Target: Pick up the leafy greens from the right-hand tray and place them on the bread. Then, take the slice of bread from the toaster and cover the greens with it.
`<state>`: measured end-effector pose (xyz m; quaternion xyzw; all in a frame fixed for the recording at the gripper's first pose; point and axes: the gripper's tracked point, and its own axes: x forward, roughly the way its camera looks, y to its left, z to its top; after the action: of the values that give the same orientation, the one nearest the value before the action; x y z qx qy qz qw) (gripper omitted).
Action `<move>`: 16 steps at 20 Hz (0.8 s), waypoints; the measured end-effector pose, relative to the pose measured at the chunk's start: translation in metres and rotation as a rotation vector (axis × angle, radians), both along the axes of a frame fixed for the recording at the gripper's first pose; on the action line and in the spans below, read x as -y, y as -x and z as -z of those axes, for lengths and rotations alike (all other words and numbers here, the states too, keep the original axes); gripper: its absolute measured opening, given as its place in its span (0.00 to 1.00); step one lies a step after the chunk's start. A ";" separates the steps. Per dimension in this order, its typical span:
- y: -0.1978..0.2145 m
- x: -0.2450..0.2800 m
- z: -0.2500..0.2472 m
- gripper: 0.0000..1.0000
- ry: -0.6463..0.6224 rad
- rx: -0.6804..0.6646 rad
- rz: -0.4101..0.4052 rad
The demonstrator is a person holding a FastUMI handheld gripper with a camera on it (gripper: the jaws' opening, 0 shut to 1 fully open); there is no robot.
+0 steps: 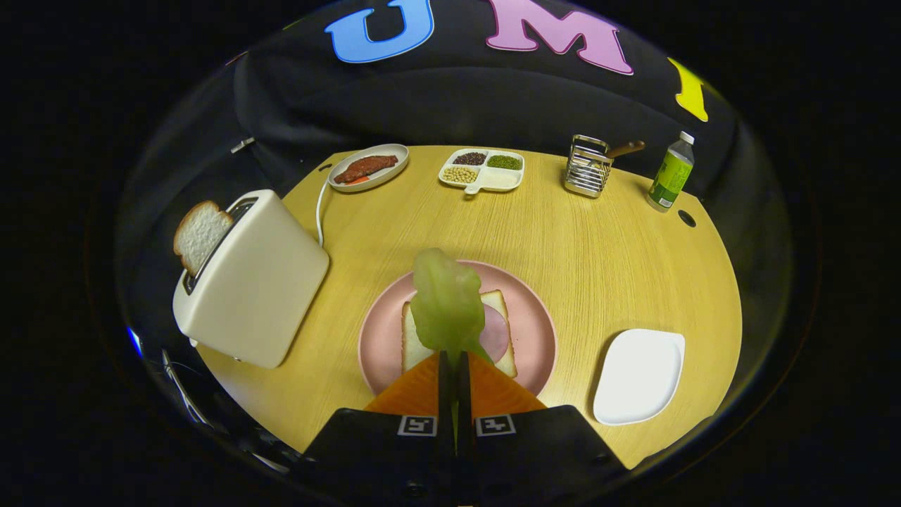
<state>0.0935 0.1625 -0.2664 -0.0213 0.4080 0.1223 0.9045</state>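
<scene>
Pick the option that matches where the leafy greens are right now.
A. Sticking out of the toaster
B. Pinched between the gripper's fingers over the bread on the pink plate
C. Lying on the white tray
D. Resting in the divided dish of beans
B: the hand-held gripper is shut on the leafy greens, which hang above the bread on the pink plate.

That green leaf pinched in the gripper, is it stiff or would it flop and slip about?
The lettuce leaf probably has some stiffness: it stands up from the gripper, whose fingers are shut on its lower end, without drooping. It looks thin and likely light. Its glossy surface suggests it could slide on the ham and bread slice once released.
</scene>
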 end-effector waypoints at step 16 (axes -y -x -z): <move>-0.007 -0.011 0.003 0.61 -0.001 -0.004 0.036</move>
<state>0.1007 0.1737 -0.2694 -0.0135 0.4102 0.1063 0.9057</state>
